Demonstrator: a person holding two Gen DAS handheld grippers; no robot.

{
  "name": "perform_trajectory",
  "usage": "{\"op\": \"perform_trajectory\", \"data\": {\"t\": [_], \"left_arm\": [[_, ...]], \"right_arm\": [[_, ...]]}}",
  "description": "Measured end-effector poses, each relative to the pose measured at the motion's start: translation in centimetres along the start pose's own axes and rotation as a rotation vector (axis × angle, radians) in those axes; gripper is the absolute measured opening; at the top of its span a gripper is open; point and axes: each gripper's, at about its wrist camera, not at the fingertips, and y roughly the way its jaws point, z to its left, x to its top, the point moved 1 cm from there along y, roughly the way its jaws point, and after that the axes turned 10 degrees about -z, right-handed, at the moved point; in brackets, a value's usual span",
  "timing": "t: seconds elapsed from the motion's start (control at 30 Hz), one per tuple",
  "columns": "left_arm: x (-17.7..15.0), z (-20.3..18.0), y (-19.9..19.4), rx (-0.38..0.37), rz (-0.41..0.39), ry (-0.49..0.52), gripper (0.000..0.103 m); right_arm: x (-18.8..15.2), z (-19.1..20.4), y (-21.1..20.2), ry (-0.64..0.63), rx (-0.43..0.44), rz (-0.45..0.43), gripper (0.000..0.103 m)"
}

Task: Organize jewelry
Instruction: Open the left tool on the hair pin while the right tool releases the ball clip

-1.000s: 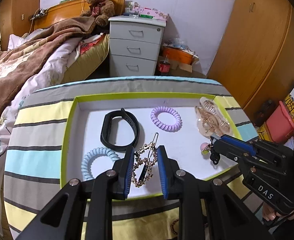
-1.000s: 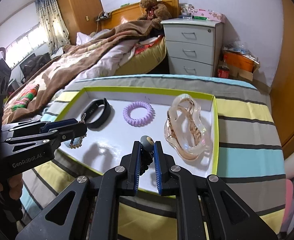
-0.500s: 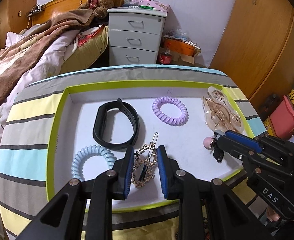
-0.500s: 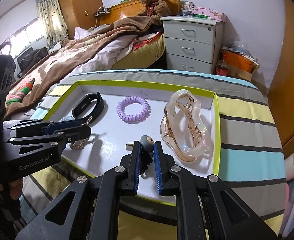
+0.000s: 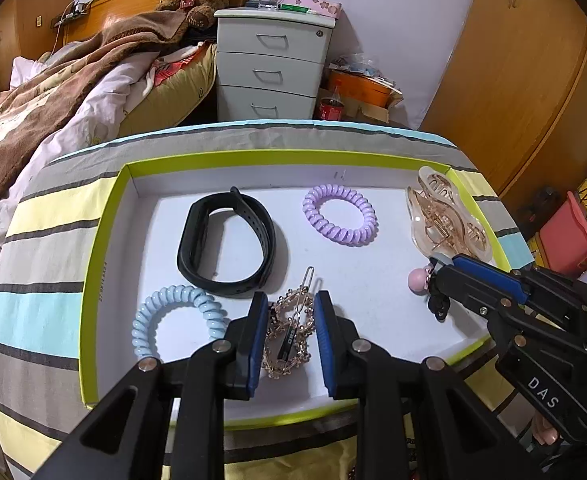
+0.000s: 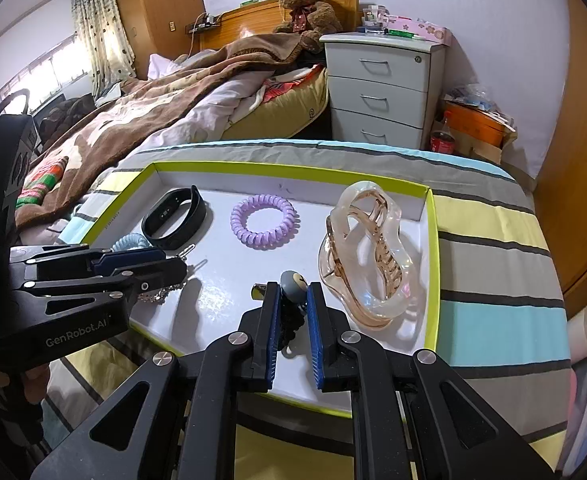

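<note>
A white tray with a lime-green rim lies on a striped cloth. My left gripper is shut on a gold chain hair clip, held low over the tray's front. My right gripper is shut on a black hair tie with a grey bead; in the left wrist view it shows at the right, with a pink bead at its tip. In the tray lie a black wristband, a purple coil tie, a blue coil tie and a clear amber claw clip.
A bed with a brown blanket is behind on the left. A grey drawer cabinet stands behind the table, a teddy bear beside it. A wooden wardrobe is at the right. A pink bin stands on the floor.
Both grippers have moved forward over the tray with their items still held. The tray's contents have not moved.
</note>
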Motion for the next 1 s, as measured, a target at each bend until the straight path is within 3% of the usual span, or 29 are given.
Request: {"op": "perform_trajectory", "data": {"t": [0.27,0.6,1.0], "left_arm": [[0.0,0.1,-0.1,0.0,0.003,-0.004,0.025],[-0.2,-0.2,-0.3,-0.008,0.007,-0.008,0.039],[-0.2,-0.4,-2.1,-0.003,-0.02,-0.018,0.048]], "right_arm": [[0.0,0.1,0.0,0.002,-0.003,-0.001,0.015],[-0.2,0.3,0.0,0.003,-0.016,-0.002,0.02],[-0.4,0.4,-0.9,0.017,-0.029,-0.012,0.023]]}}
